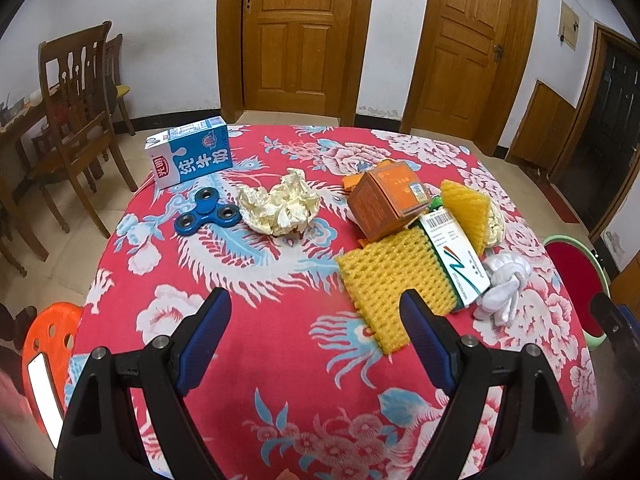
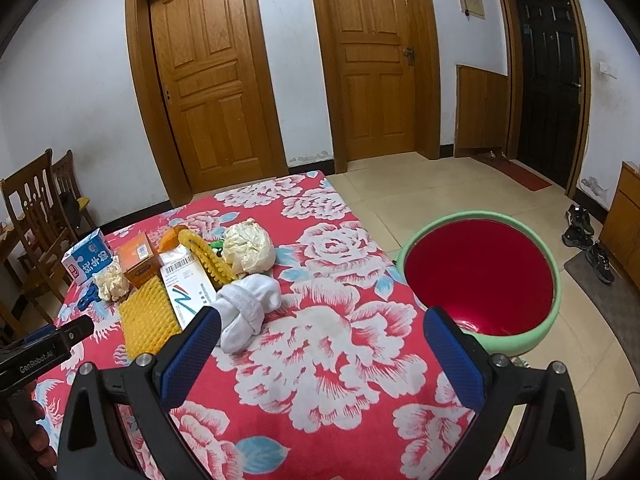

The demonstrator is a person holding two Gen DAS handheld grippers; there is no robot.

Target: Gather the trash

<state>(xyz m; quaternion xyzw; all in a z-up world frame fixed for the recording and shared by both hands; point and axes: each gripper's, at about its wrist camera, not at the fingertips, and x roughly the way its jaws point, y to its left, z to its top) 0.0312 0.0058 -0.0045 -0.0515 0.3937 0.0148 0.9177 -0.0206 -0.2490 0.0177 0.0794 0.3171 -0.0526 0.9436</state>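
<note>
Left gripper (image 1: 316, 336) and right gripper (image 2: 320, 344) both spread wide, empty. Crumpled paper (image 1: 280, 206) sits mid-table, at 12 o'clock from the left jaws; no clear long axis. Yellow foam net (image 1: 394, 280) lies flat, long axis running 11-to-5. Risk: fidget spinner (image 1: 208, 210) touches the paper and could get dragged along. Basin (image 2: 552, 292) off-table at 2 o'clock.

We face white walls (image 2: 80, 80) with two panelled wooden doors (image 2: 208, 80) side by side and a dark door (image 2: 550, 80) at the right. Pale floor tiles (image 2: 420, 196) run to a black skirting. Wooden chairs (image 1: 76, 120) stand off the table's left edge. Shoes (image 2: 580, 228) lie near a grey mat (image 2: 600, 292); a red mat (image 2: 520, 174) fronts the dark door.
</note>
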